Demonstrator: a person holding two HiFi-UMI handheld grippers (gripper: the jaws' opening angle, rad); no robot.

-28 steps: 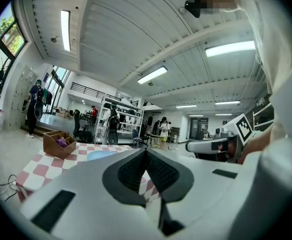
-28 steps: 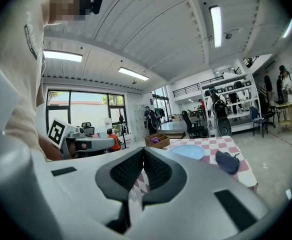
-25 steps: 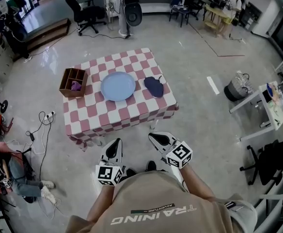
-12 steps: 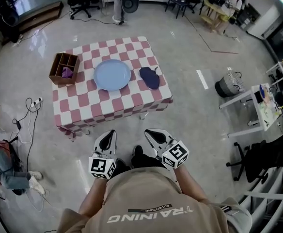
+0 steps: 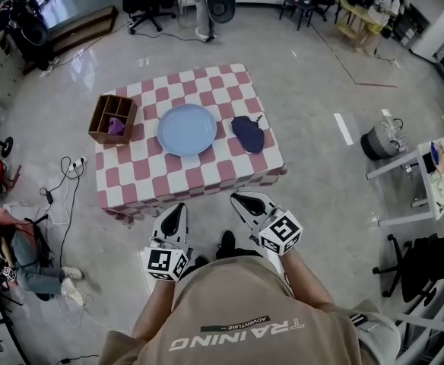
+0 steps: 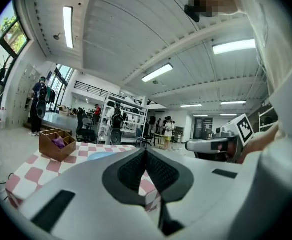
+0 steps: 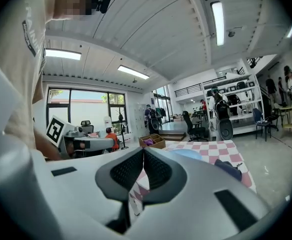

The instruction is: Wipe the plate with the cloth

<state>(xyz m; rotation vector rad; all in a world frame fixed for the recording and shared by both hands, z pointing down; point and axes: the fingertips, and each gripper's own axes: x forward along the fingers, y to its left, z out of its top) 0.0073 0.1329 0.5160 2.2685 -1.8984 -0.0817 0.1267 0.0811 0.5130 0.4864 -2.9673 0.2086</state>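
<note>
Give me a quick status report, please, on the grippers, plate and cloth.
Left gripper and right gripper shut, empty, short of the table. Cloth beside plate, untouched. No obstruction.

Plate (image 6: 100,155) mostly hidden behind left tongs (image 6: 146,151); cloth (image 7: 231,170) partly hidden behind right tongs (image 7: 142,151); purple item (image 5: 116,127) in wooden box (image 5: 103,116) too small to identify.

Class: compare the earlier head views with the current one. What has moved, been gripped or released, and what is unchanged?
The left gripper and right gripper have edged slightly toward the table; nothing was gripped or released. Both remain shut and empty. The plate, cloth and wooden box lie where they were.
</note>
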